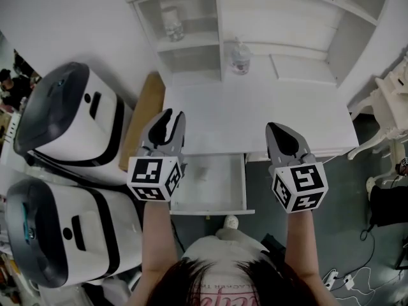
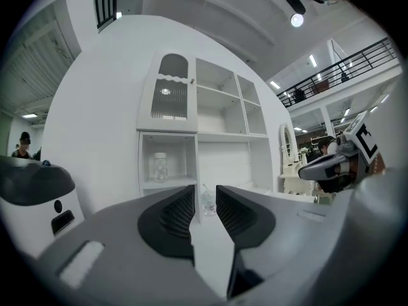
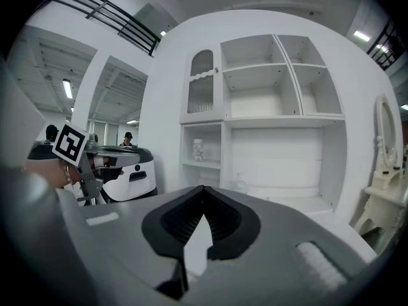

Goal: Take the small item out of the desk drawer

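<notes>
left claw (image 1: 173,115) released, its jaws a narrow gap apart with nothing between them; right claw (image 1: 275,129) clenched, tips together and empty. both hover over the front edge of the white desk (image 1: 268,107), one at each side of the open drawer (image 1: 220,196). the small item (image 1: 204,171) shows only as a faint smudge on the drawer floor, nearer the left claw. a clear bottle (image 1: 240,57) stands at the desk's back.
</notes>
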`<state>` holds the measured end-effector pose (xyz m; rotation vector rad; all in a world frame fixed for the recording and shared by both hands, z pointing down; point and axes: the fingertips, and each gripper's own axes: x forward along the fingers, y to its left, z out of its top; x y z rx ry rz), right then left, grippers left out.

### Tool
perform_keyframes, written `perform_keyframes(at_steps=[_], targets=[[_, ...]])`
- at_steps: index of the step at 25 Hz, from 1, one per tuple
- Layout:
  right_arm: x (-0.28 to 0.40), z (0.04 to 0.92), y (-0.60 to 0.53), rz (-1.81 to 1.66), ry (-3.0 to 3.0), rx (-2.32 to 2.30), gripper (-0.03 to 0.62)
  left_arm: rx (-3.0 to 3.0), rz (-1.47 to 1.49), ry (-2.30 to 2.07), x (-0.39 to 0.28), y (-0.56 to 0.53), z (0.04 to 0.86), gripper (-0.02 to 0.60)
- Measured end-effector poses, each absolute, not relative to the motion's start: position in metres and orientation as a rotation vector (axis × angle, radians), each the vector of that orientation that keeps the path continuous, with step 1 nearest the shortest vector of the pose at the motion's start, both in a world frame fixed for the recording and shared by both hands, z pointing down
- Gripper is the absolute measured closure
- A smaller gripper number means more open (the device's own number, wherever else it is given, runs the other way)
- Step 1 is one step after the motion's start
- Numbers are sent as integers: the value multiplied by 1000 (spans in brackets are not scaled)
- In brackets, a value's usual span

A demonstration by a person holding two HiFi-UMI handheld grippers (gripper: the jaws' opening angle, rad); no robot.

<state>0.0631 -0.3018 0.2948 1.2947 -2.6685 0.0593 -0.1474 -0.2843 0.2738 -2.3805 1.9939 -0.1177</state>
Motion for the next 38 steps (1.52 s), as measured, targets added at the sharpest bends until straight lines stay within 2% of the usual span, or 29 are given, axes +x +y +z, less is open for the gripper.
perform_keyframes(at_steps=[6,8,11,13,23,38], targets=[[64,303,-312,92,-2670,1277,592,-2410,-137,1992,-143,-294,281,409],[64,305,-315,103,-2671,1273,592,-2445,-125,1970,-140,-296,283,365],[63,308,-316,105,-2668,1270,592,-2507,-102,1933,-134,-298,286,262],[63,310,-315,111,-2665,1275,592,-2521,-114,1923,-132,-299,289,230],[61,337,-305,166,-2593,1281,592,-2584,-204,1950,-137,-302,320,230],[61,417,-286,370,-2429,1325,592,-2824,-490,1963,-129,-301,425,242]])
